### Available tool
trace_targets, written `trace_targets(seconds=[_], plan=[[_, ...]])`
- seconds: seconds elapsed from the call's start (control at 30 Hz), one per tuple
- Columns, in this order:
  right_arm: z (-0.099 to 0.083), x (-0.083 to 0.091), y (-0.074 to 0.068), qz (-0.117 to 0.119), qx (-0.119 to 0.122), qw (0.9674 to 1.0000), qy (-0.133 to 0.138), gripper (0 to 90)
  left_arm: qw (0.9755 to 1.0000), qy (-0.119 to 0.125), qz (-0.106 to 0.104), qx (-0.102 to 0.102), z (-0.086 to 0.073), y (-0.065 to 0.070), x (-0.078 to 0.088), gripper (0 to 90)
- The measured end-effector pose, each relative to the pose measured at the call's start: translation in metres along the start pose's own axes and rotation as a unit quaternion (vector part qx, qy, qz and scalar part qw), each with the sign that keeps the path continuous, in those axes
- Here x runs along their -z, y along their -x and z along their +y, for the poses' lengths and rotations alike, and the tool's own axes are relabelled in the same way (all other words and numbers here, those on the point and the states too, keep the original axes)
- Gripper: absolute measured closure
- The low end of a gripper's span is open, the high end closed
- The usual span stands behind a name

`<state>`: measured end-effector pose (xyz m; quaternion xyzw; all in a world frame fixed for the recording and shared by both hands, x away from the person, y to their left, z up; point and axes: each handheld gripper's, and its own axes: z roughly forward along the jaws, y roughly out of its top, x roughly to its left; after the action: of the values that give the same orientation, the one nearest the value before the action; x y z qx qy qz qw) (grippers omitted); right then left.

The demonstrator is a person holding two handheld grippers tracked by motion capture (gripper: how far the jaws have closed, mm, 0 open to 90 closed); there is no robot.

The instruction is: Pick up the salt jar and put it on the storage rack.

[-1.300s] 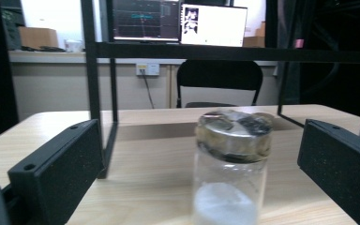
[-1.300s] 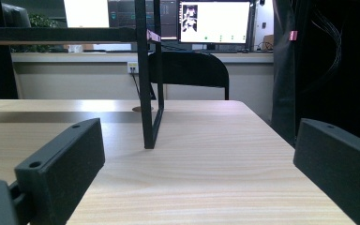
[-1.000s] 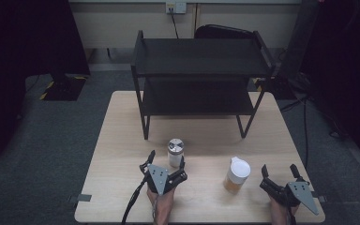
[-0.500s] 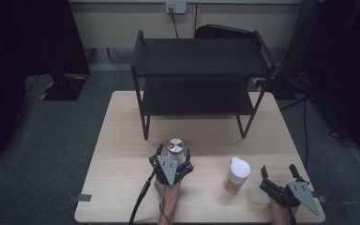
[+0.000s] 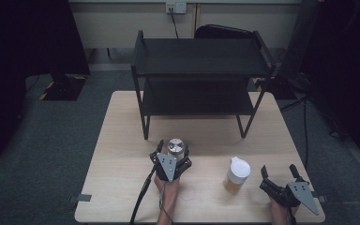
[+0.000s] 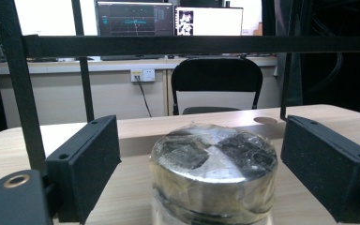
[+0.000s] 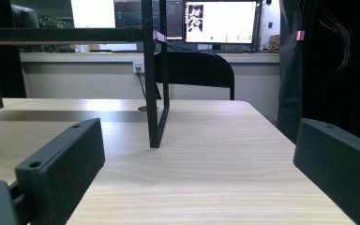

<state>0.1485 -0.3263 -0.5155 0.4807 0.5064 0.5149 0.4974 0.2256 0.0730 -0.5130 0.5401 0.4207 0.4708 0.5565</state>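
Jaws of the left gripper (image 5: 172, 151) have just been closing and now straddle a metal-lidded jar (image 6: 214, 173), gaps showing on both sides, so nothing is gripped yet. A second ago the jar stood ahead of them on the tabletop (image 5: 122, 187). Off to the side, the right gripper (image 5: 278, 176) rests with jaws spread, a white-lidded cup (image 5: 237, 174) nearby.
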Motion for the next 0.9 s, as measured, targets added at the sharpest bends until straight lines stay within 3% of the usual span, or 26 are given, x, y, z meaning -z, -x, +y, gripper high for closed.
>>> trace_targets(seconds=[0.3,0.43,0.63,0.9], plan=[[0.0,0.0,0.0,0.0,0.0,1.0,0.0,0.7,0.9993,-0.038,-0.004,0.003,0.002,0.001,-0.005,12.2],[0.0,0.0,0.0,0.0,0.0,1.0,0.0,0.7,0.9993,-0.036,-0.002,0.005,0.0015,0.0019,-0.0056,13.3],[0.0,0.0004,-0.0002,0.0,0.0,1.0,0.0,0.7,0.9993,-0.037,-0.004,0.003,0.0018,0.0014,-0.0052,28.5],[0.0,0.0007,-0.0004,-0.001,0.0,1.0,0.0,0.8,0.9992,-0.039,0.001,0.006,0.0026,0.0024,-0.0052,34.2]])
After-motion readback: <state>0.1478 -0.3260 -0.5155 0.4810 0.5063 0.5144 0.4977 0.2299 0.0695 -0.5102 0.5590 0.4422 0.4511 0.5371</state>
